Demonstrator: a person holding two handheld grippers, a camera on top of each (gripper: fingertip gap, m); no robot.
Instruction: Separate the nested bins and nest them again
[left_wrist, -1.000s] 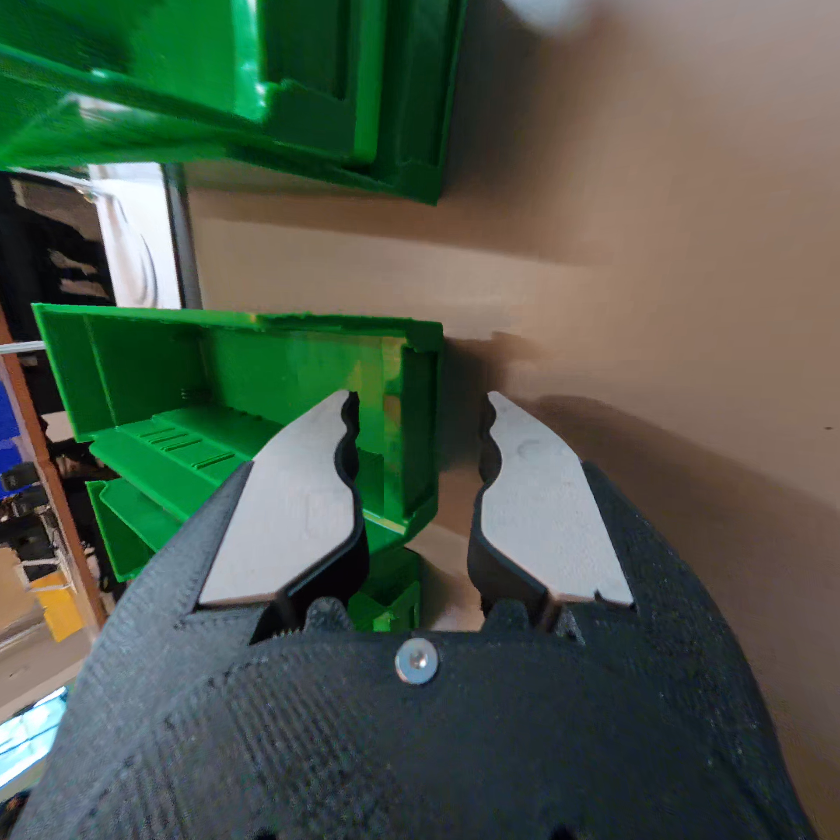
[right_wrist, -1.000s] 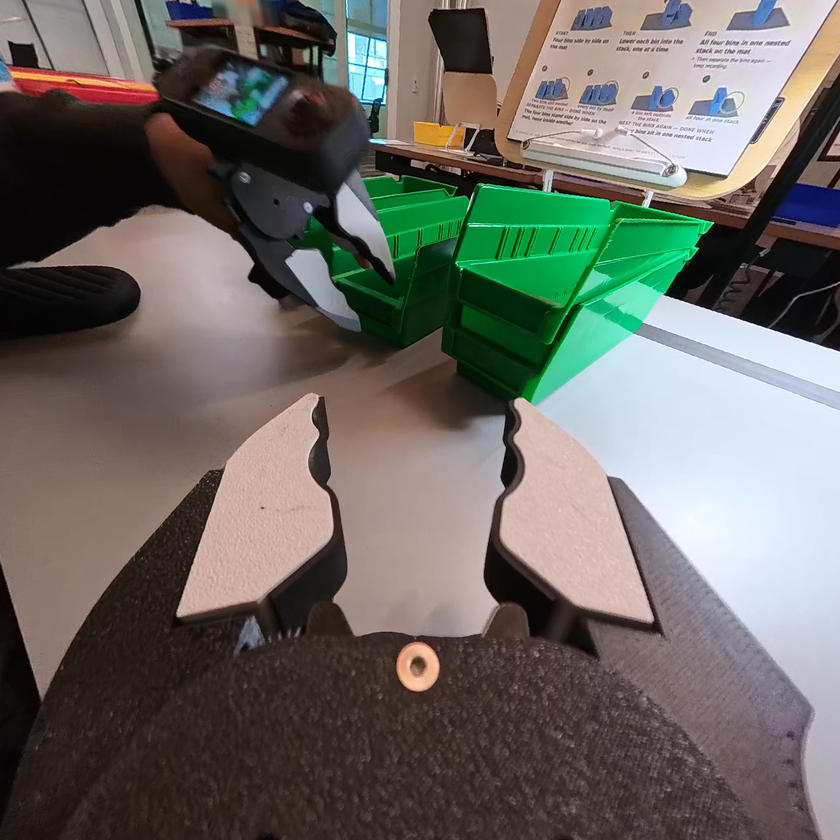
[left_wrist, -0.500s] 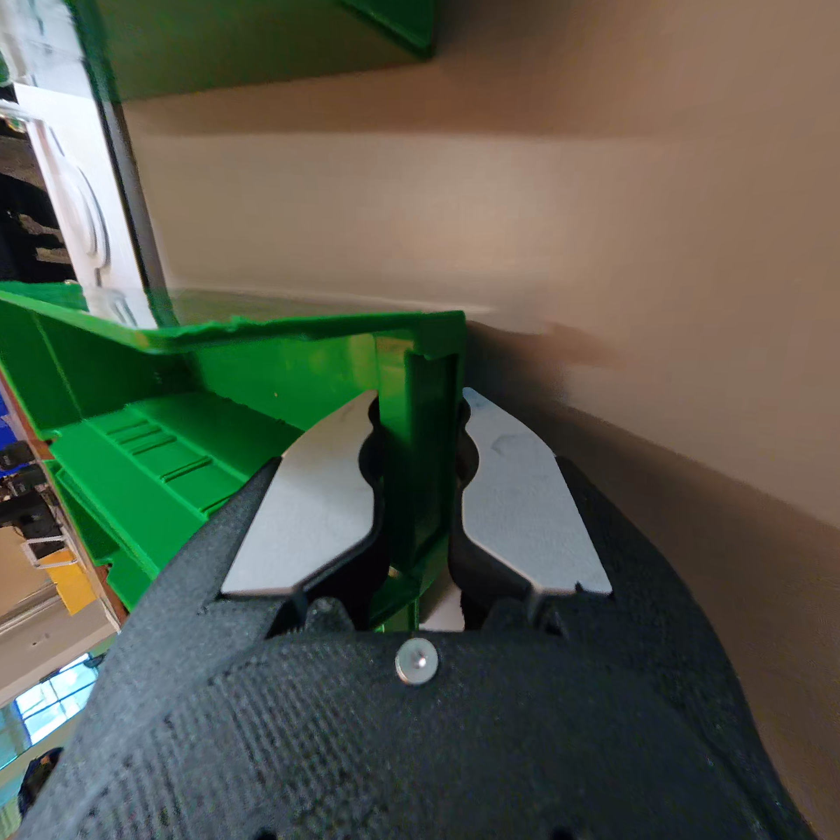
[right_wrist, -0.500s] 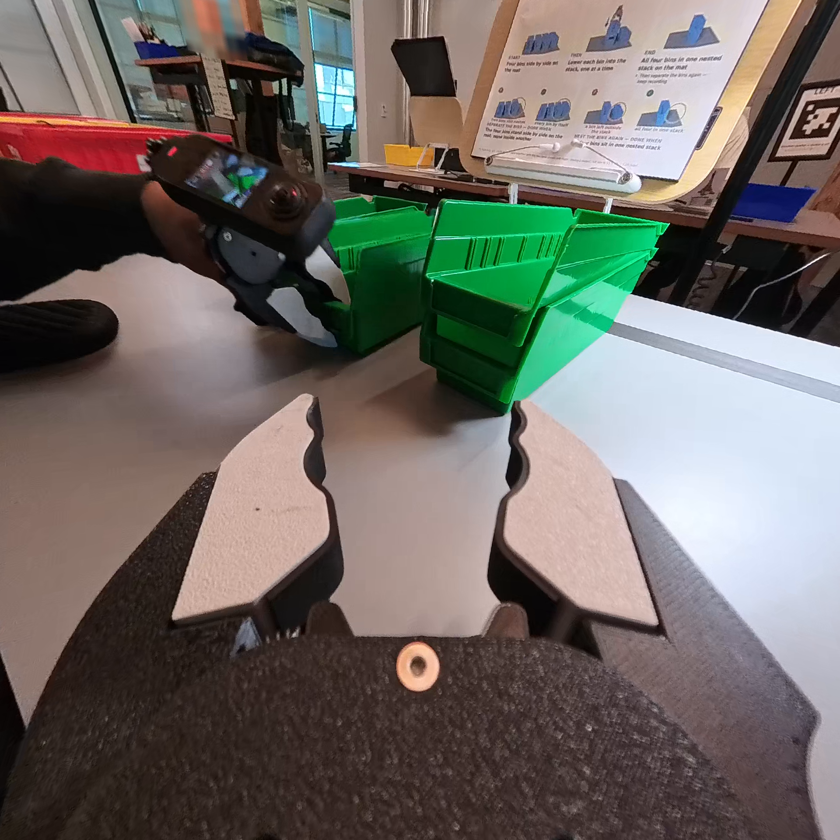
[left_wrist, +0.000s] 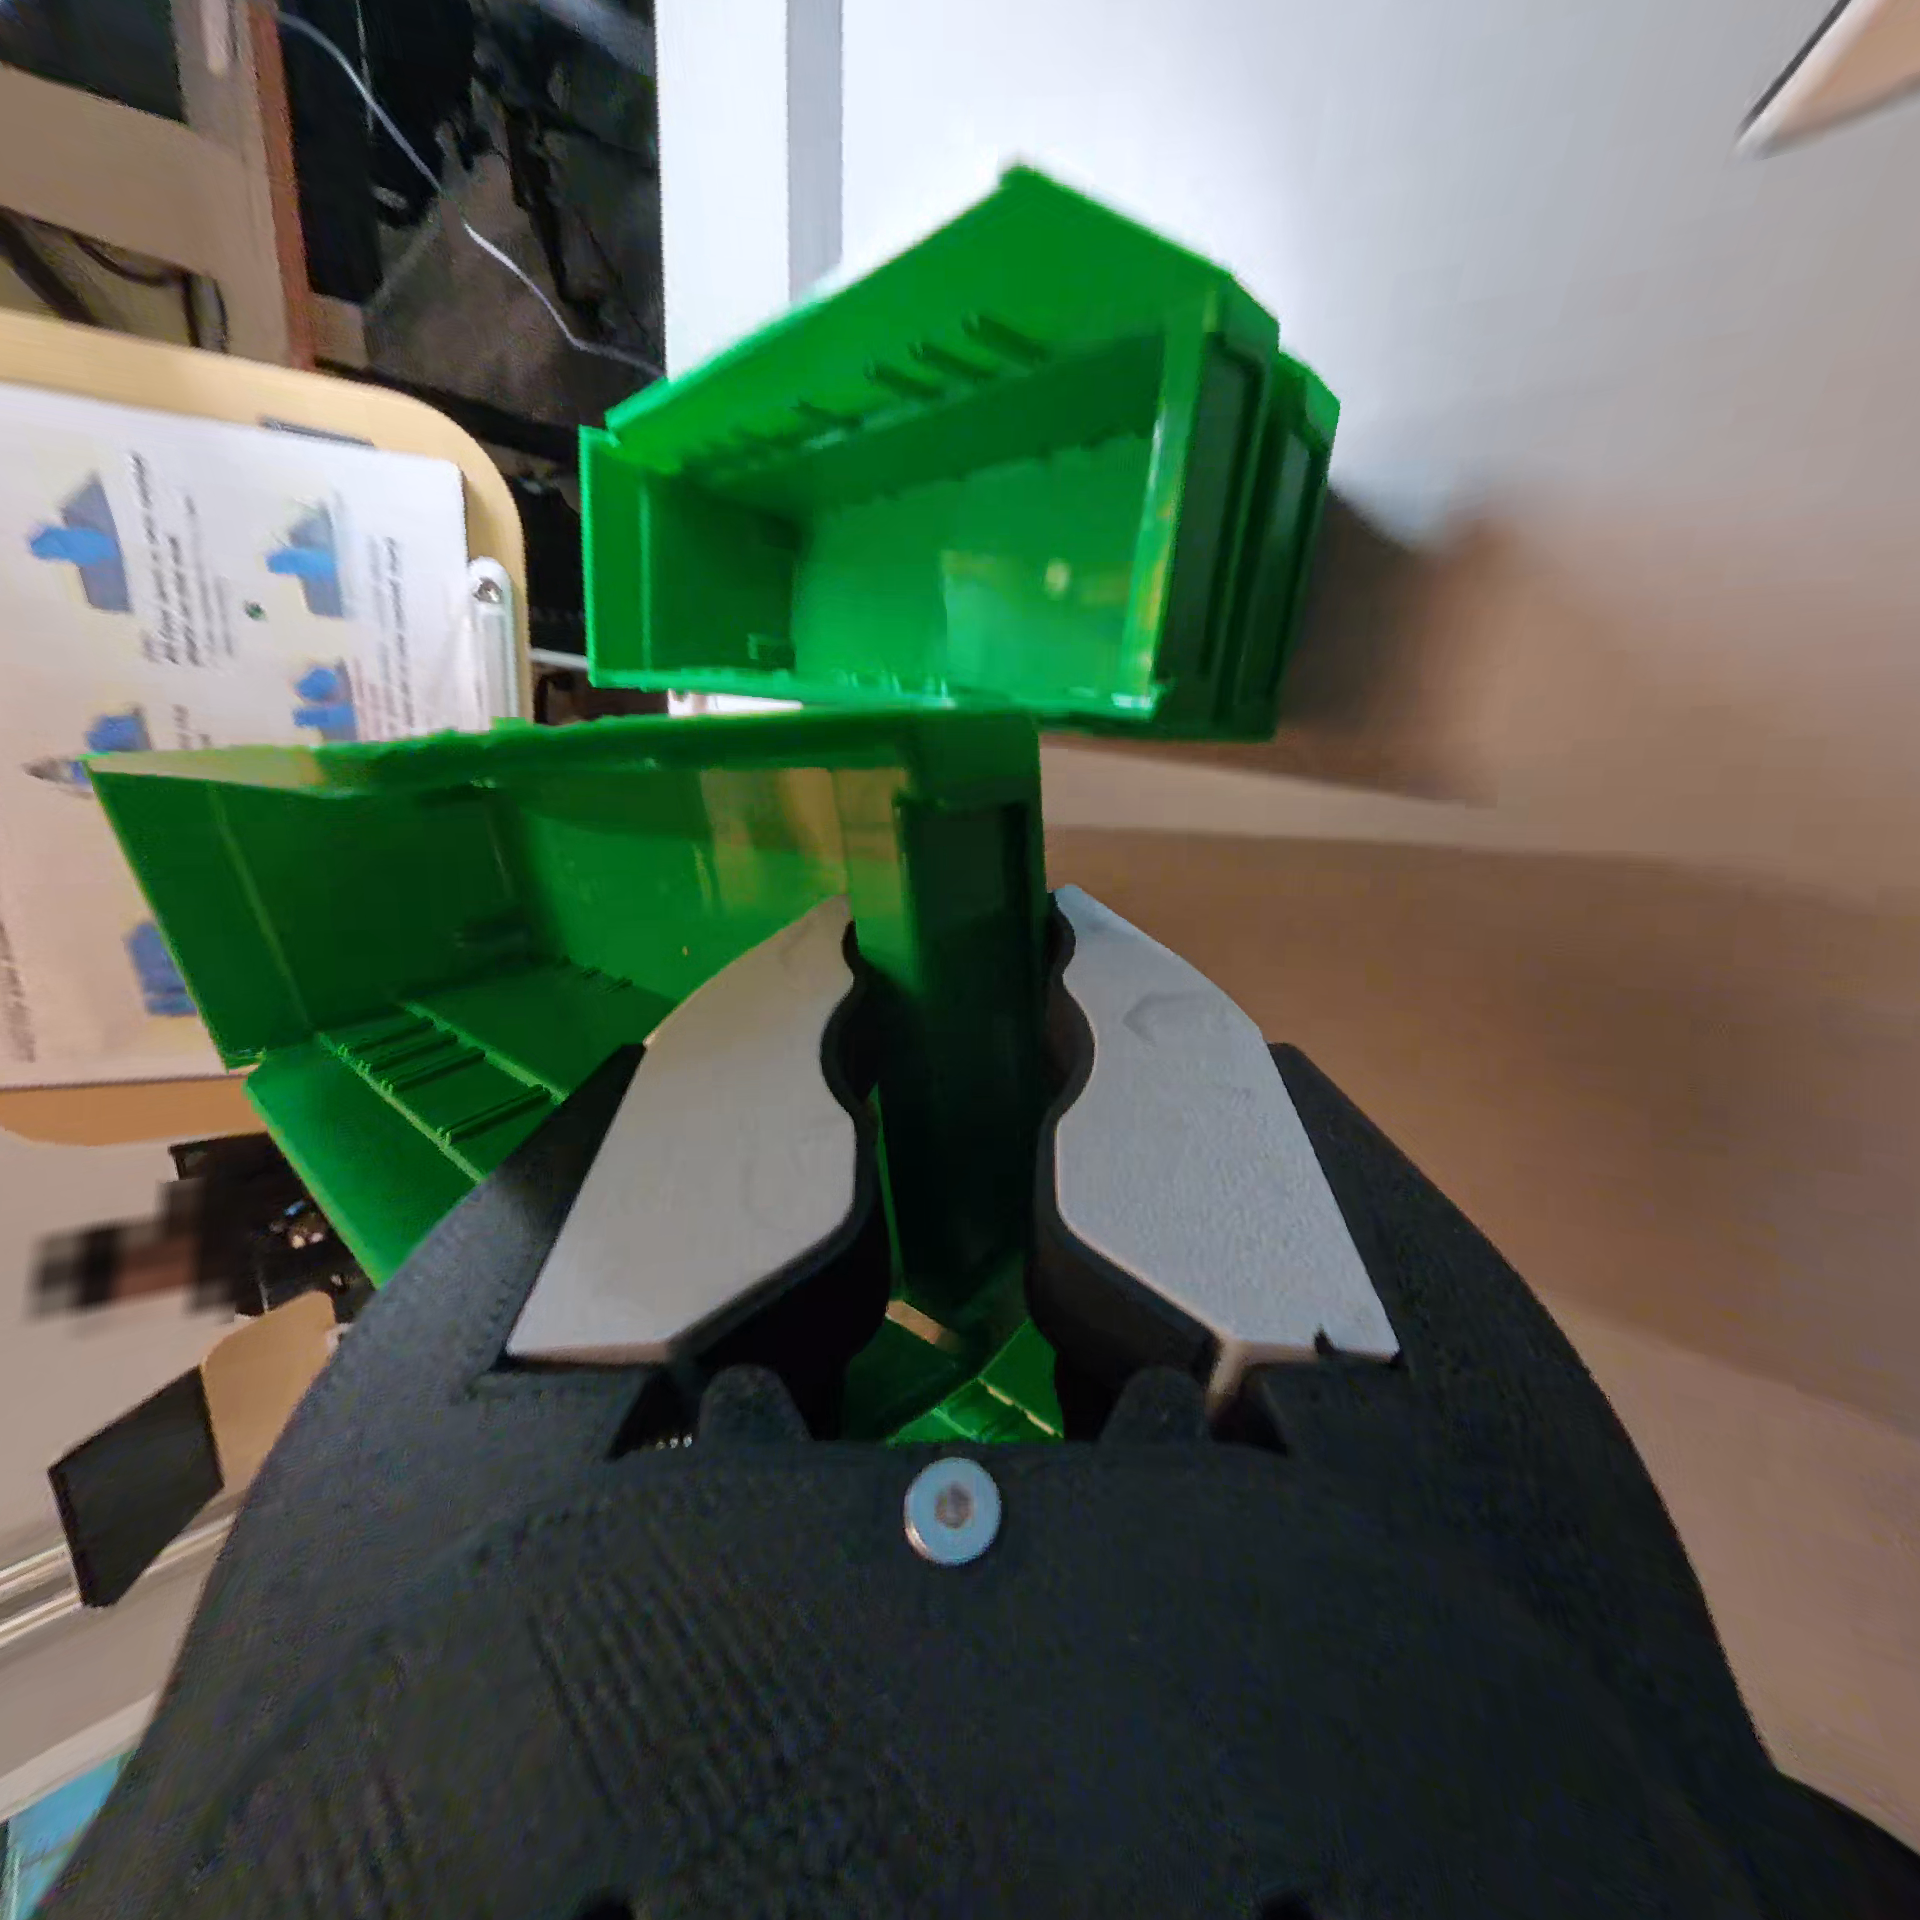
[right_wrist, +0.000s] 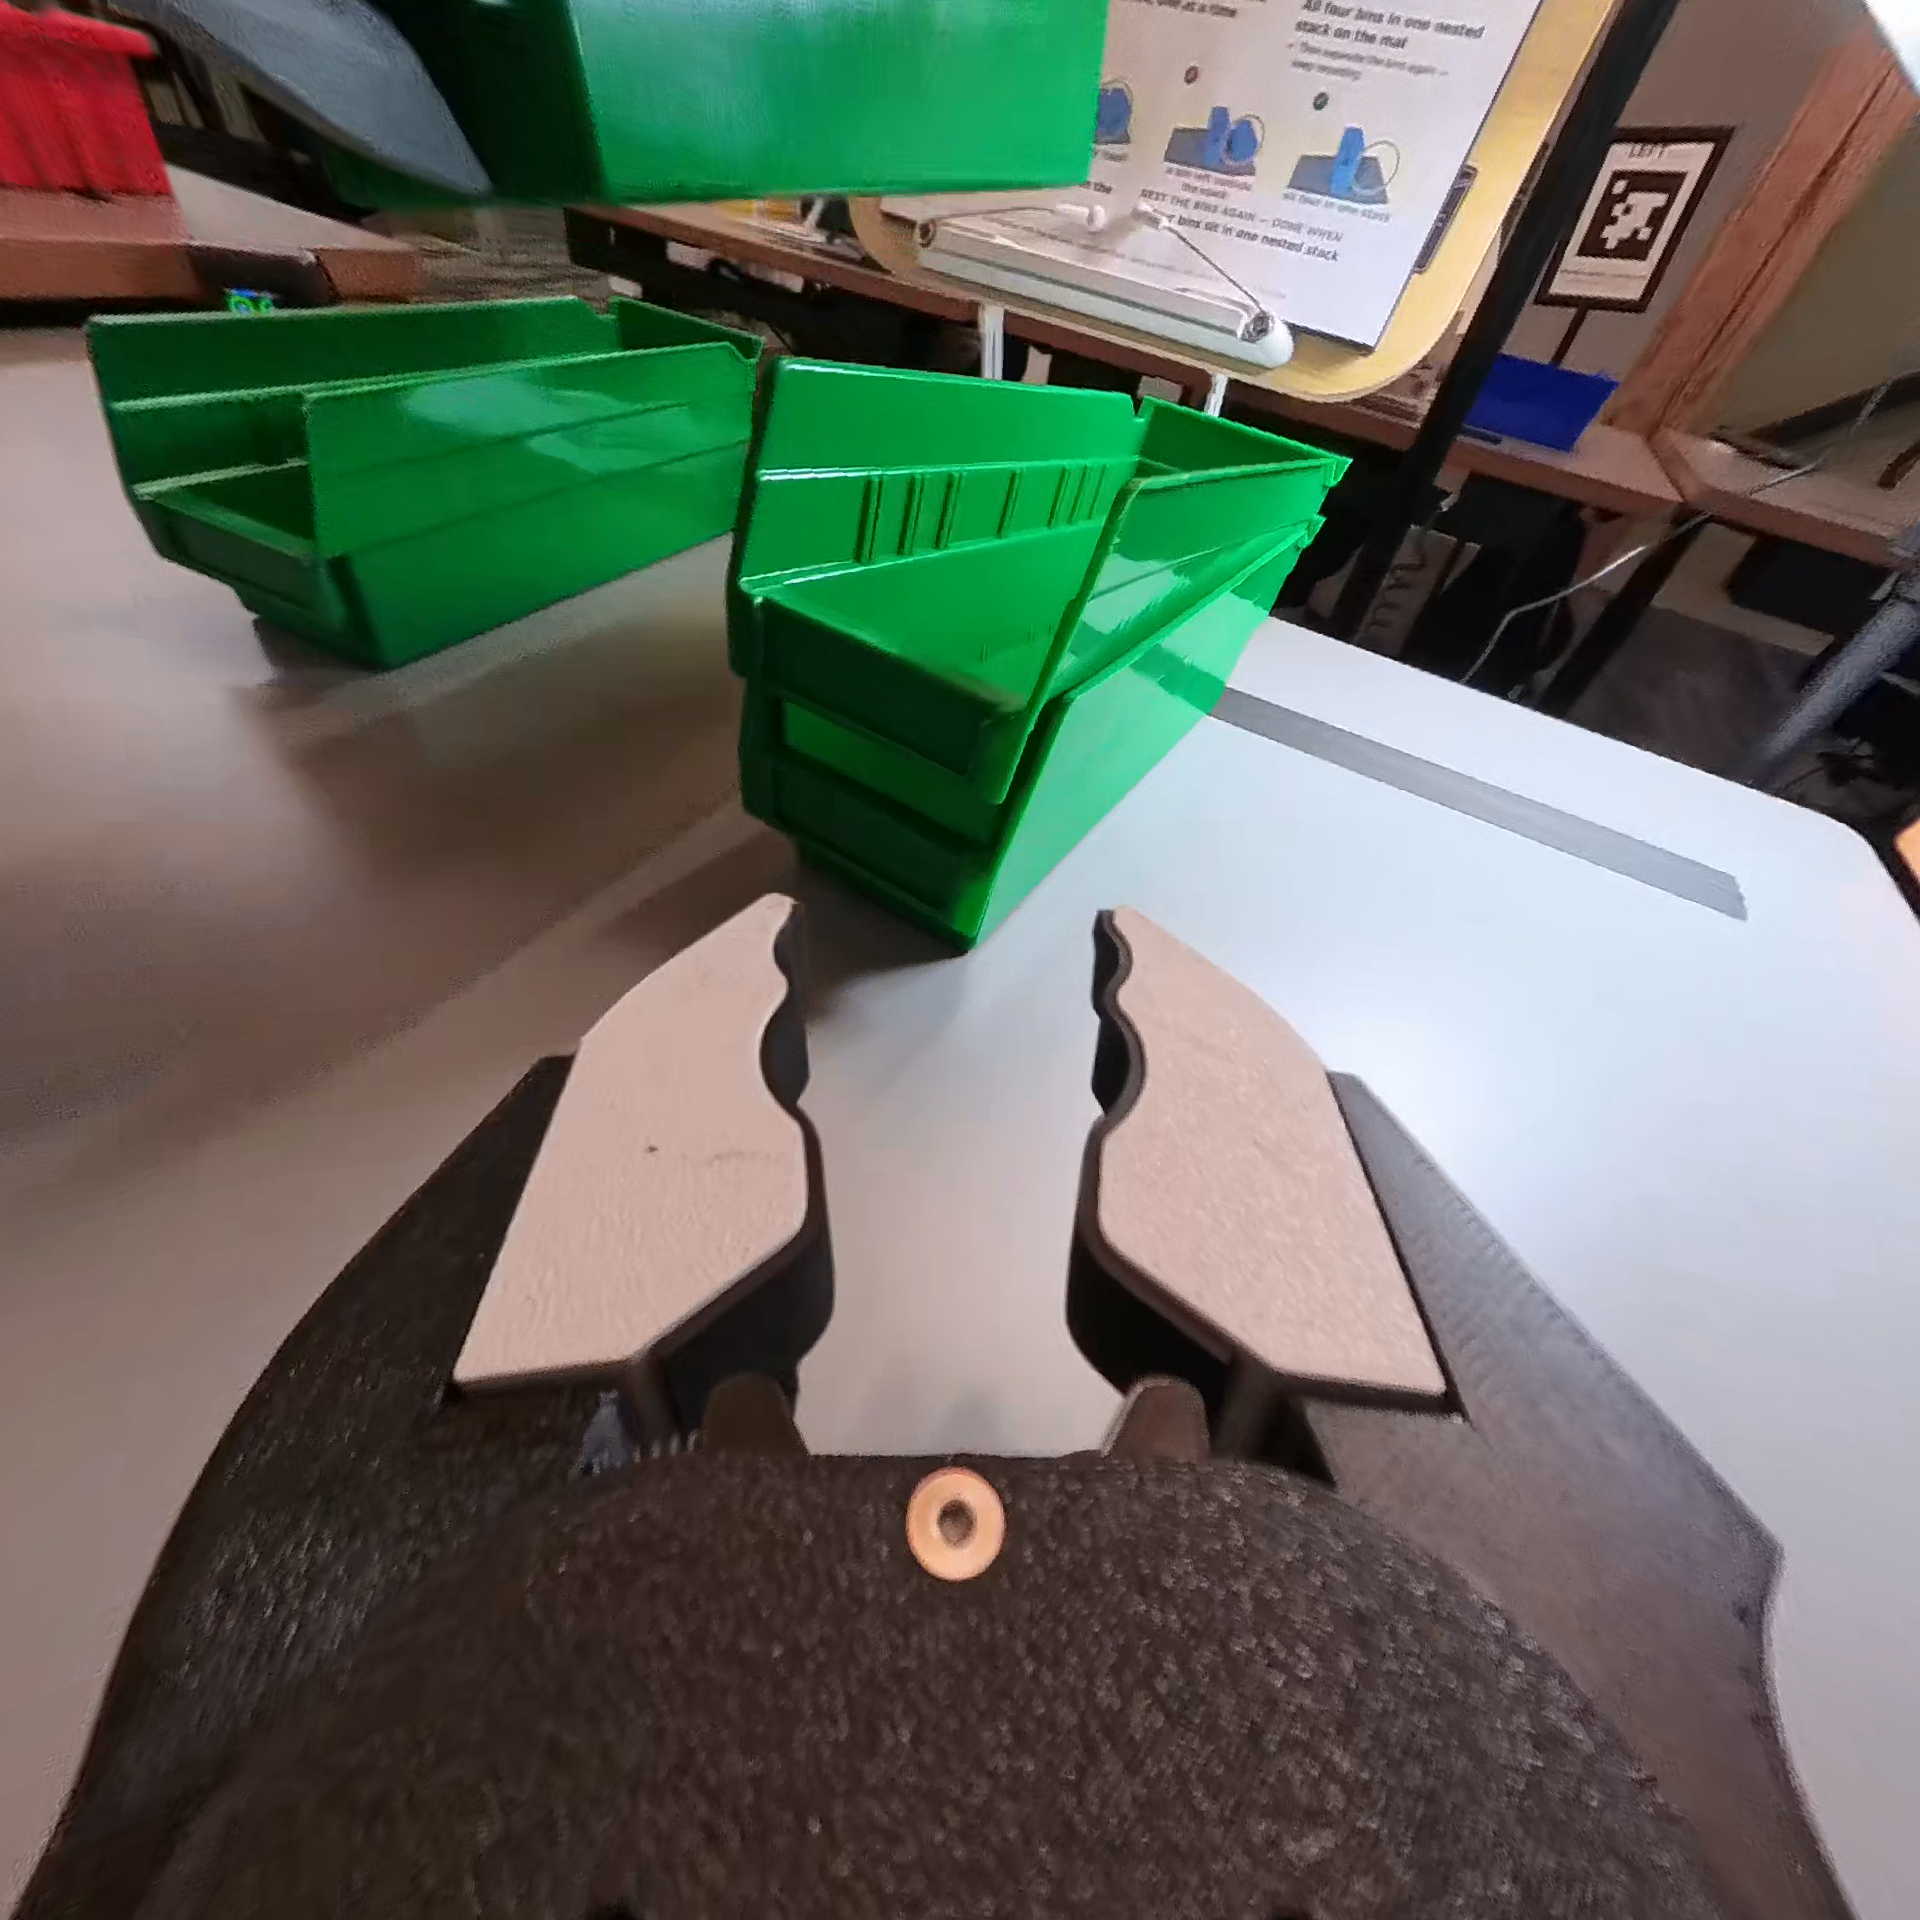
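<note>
My left gripper (left_wrist: 951, 935) is shut on the end wall of a green bin (left_wrist: 520, 914) and holds it in the air. The same lifted bin (right_wrist: 779, 94) shows at the top of the right wrist view, with the left gripper's dark body beside it. Below it, a single green bin (right_wrist: 416, 468) sits on the table at the left. A stack of nested green bins (right_wrist: 987, 644) stands in the middle, its top bin tilted; it also shows in the left wrist view (left_wrist: 935, 540). My right gripper (right_wrist: 945, 935) is open and empty, low over the table just short of the stack.
An instruction board (right_wrist: 1299, 156) stands on a holder behind the bins; it also shows in the left wrist view (left_wrist: 239, 623). A grey tape line (right_wrist: 1475, 810) crosses the table (right_wrist: 1455, 1039) at the right, near its corner. A blue bin (right_wrist: 1548, 405) sits on a far desk. My right fingertips sit around 20 centimeters from my left ones.
My left gripper closed on the bin's end wall and lifted that bin up off the one beneath it. My right gripper moved forward, closer to the stack, still open.
</note>
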